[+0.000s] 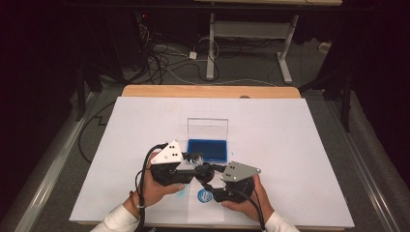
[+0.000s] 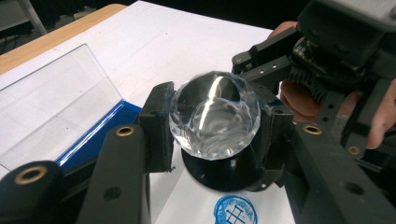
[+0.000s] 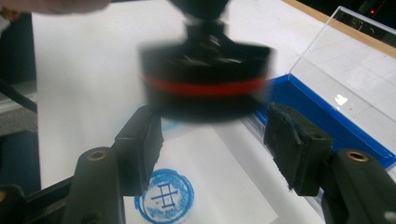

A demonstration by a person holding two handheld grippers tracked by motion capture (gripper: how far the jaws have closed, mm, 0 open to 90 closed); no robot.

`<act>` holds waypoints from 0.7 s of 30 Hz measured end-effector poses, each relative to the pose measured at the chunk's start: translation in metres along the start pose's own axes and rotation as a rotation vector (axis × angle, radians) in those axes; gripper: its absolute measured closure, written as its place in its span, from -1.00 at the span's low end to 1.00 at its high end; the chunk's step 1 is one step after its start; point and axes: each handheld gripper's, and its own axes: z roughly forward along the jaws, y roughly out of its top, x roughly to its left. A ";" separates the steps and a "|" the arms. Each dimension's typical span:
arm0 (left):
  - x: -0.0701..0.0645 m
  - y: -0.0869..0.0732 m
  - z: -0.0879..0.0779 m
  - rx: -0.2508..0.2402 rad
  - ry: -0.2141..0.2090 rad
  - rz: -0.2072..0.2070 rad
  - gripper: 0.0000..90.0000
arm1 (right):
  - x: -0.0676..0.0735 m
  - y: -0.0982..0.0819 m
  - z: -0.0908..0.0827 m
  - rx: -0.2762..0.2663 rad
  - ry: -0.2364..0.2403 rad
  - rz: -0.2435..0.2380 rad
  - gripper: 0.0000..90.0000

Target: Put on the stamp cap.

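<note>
Between left gripper (image 2: 212, 140) pads, stamp (image 2: 215, 121) clenched by slippery, rigid crystal knob; right gripper (image 3: 215, 149) released below base.

On the paper strip (image 3: 219, 177) below my claw sat one round blue stamp mark (image 3: 164, 196), a grid-like sign inside it; I could read no words.
</note>
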 end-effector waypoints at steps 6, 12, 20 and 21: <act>0.001 0.000 -0.002 0.007 0.008 0.009 0.22 | -0.001 -0.001 -0.002 -0.003 -0.005 -0.004 -0.18; -0.001 -0.001 0.000 0.029 0.022 0.030 0.22 | -0.002 -0.002 -0.005 0.002 -0.020 -0.027 -0.22; 0.001 -0.005 -0.002 0.048 0.049 0.038 0.22 | -0.008 0.000 -0.015 -0.006 -0.064 -0.034 -0.26; 0.002 -0.005 -0.003 0.050 0.049 0.038 0.22 | -0.009 0.000 -0.015 -0.005 -0.069 -0.037 -0.26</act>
